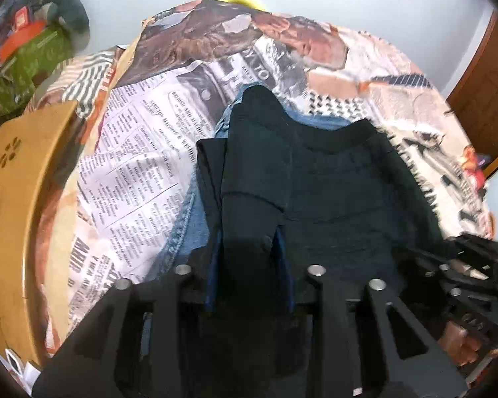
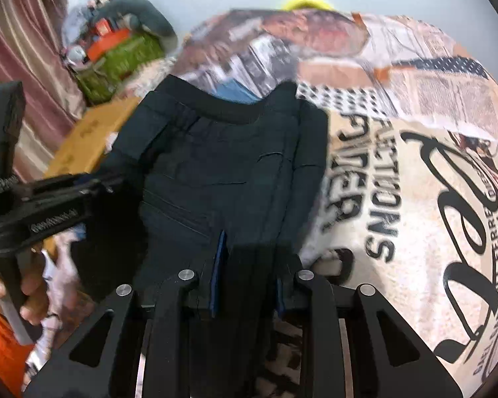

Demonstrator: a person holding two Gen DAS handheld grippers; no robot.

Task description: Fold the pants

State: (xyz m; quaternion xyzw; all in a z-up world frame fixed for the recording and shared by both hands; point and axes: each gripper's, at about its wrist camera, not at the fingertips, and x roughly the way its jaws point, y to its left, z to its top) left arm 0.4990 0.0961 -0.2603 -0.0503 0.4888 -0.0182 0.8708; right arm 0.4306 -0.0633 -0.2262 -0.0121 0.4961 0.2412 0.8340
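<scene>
Dark navy pants [image 1: 332, 182] lie spread on a newspaper-print bedsheet [image 1: 142, 152], waistband at the far end. In the left wrist view my left gripper [image 1: 249, 262] is shut on a bunched fold of the near left edge, and dark cloth fills the gap between its blue pads. My right gripper [image 2: 249, 275] pinches the near right edge of the pants [image 2: 222, 165] the same way. Each gripper shows at the other view's side: the right gripper [image 1: 425, 258] and the left gripper [image 2: 96, 182], the latter held by a hand [image 2: 33, 285].
Blue jeans [image 1: 189, 225] lie under the dark pants and peek out past the waistband [image 2: 232, 91]. A tan wooden board [image 1: 13, 199] borders the bed on the left. A green bag [image 2: 123, 63] with clutter sits beyond it. There is a striped curtain [image 2: 23, 33] and a brown door [image 1: 488, 99].
</scene>
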